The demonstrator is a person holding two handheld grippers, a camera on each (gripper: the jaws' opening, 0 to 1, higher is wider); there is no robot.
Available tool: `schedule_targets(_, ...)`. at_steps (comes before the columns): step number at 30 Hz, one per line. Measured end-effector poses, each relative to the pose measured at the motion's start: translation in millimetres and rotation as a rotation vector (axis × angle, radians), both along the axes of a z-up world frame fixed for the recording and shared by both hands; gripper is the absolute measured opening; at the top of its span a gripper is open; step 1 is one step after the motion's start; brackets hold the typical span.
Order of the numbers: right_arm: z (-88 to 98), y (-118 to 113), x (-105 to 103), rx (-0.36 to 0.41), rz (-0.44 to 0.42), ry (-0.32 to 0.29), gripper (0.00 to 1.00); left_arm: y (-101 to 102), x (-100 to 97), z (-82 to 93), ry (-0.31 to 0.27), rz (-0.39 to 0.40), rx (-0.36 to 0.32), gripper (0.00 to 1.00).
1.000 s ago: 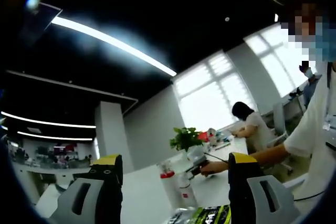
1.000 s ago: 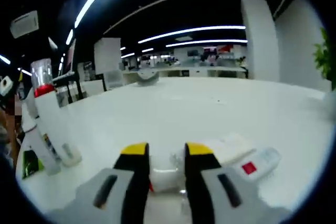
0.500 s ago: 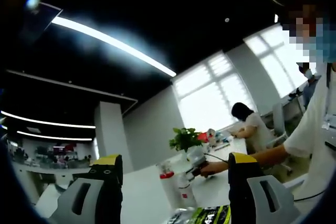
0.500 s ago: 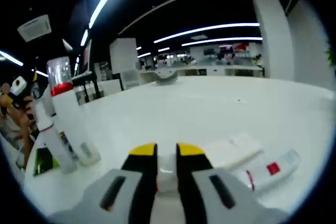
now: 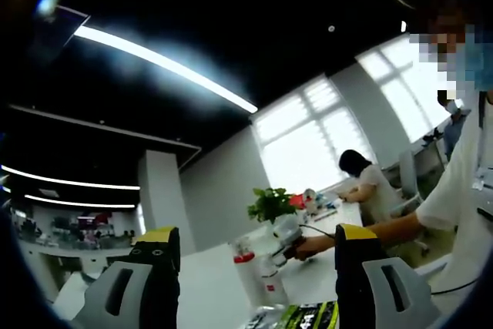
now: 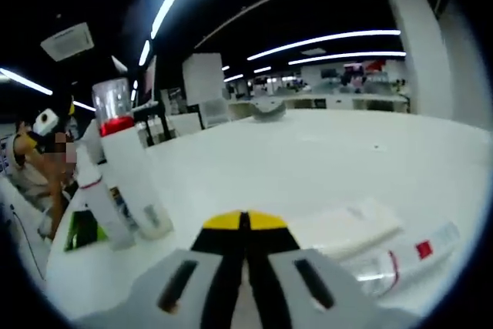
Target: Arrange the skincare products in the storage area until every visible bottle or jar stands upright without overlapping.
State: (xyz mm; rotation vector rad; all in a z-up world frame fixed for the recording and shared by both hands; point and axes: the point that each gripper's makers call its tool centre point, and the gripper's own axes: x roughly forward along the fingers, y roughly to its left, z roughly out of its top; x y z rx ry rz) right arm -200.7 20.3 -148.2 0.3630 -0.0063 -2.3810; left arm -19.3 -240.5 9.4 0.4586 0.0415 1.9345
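In the right gripper view my right gripper (image 6: 245, 222) is shut, its yellow tips pressed together low over the white table (image 6: 323, 156), with nothing visible between them. Just right of it lie a flat white packet (image 6: 347, 226) and a clear tube with a red mark (image 6: 400, 256), both on their sides. A tall white bottle with a red collar (image 6: 127, 175) and a slimmer bottle (image 6: 98, 209) stand upright at the left. In the left gripper view my left gripper (image 5: 254, 238) is open and tilted upward, its jaws far apart. The tall bottle (image 5: 246, 269) and the smaller bottle (image 5: 271, 279) stand between them.
A green packet (image 6: 79, 229) lies by the standing bottles near the table's edge. A hand (image 5: 302, 246) holds the other gripper over the table. A potted plant (image 5: 271, 204) and a seated person (image 5: 363, 184) are at the far end. Desks fill the background.
The right gripper's jaws closed from a clear gap to touching, and the small white item between them is no longer visible. That view swung, moving the bottles rightward. The left view is unchanged.
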Motion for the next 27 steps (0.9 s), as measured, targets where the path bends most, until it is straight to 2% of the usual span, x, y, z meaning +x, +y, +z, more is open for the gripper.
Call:
schedule_targets(3, -0.2, -5.3, 8.4, -0.028, 0.06, -0.02, 0.0, 0.0, 1.0, 0.2, 0.001, -0.002, 0.001, 0.84)
schedule_targets(9, -0.2, -9.6, 25.1, -0.026, 0.172, -0.028, 0.0, -1.0, 1.6, 1.0, 0.002, -0.001, 0.003, 0.84)
schedule_targets(16, 0.8, -7.5, 37.7, -0.041, 0.282, -0.001, 0.0, -0.2, 1.4, -0.5, 0.003, 0.001, -0.002, 0.84)
schedule_targets(21, 1.9, 1.8, 41.3, -0.056, 0.288, -0.027, 0.0, 0.2, 3.4, -0.3, 0.004, -0.004, -0.002, 0.84)
schedule_targets(26, 1.0, 11.8, 37.3, 0.008, 0.25, -0.017, 0.0, -1.6, 4.4, 1.4, 0.004, -0.012, 0.006, 0.84)
schedule_targets(27, 0.6, 14.3, 34.5, 0.045, 0.234, 0.005, 0.0, -2.0, 4.2, 1.7, 0.004, -0.011, 0.007, 0.84)
